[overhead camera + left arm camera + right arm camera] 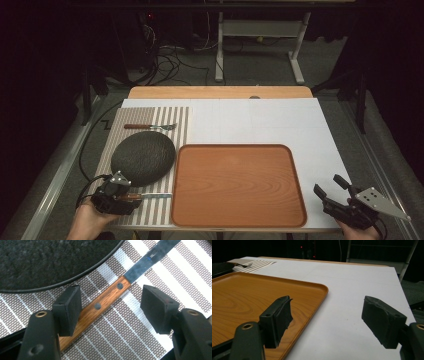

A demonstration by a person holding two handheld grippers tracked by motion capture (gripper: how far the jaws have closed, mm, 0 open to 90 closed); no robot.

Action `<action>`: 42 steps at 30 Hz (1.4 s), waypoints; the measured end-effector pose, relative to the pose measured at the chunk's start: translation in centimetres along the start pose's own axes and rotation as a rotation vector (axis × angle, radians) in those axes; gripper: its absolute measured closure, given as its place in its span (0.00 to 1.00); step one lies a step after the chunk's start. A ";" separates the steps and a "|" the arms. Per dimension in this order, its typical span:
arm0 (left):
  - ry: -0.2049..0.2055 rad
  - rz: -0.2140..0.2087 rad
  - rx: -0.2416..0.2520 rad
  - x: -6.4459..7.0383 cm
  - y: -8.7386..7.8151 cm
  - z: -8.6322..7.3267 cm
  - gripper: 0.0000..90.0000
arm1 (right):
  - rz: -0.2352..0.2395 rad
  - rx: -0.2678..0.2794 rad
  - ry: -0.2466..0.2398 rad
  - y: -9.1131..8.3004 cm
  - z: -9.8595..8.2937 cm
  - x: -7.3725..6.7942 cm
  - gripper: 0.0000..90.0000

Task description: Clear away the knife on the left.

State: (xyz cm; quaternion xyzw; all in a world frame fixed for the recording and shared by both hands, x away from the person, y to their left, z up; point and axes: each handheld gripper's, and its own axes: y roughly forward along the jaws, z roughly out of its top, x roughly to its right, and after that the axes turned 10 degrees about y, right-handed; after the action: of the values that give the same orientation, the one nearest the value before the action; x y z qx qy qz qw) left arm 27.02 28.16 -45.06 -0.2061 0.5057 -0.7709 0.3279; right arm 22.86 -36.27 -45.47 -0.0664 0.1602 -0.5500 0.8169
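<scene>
A knife (150,196) with a wooden handle (100,306) lies on the striped placemat (170,120) just in front of a dark round plate (143,158). My left gripper (125,196) hangs over the handle, open, its pads (70,307) on either side of the wood without clamping it. A fork (150,126) rests on the mat behind the plate. A wooden tray (238,185) sits empty at the table's centre front. My right gripper (332,190) is open near the front right corner, over the white surface (352,302) beside the tray's edge (322,293).
The table top (280,120) is covered by a white sheet. A desk frame (260,45) and cables (170,60) stand on the floor behind. The person's hands (87,222) come in at the bottom corners.
</scene>
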 end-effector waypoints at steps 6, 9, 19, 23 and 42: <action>0.012 -0.012 -0.004 0.4 0.1 0.2 0.42 | -0.001 0.001 -0.001 0.0 0.0 0.0 0.27; 0.029 -0.019 -0.005 0.8 0.2 0.4 0.48 | 0.000 0.000 -0.001 0.0 0.0 0.0 0.27; 0.064 -0.016 -0.005 1.4 0.4 0.9 0.56 | 0.001 0.000 -0.002 0.0 0.0 0.0 0.27; 0.077 -0.013 -0.011 1.6 0.4 0.9 0.60 | 0.002 0.000 -0.002 0.0 0.0 0.0 0.27; 0.050 0.000 -0.018 0.8 -0.2 0.1 0.67 | 0.008 0.004 0.005 0.0 0.0 0.0 0.27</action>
State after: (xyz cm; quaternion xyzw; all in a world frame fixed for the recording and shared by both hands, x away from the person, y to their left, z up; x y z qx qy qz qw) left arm 26.44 27.56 -44.88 -0.1897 0.5207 -0.7713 0.3130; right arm 22.86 -36.26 -45.45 -0.0627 0.1612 -0.5472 0.8189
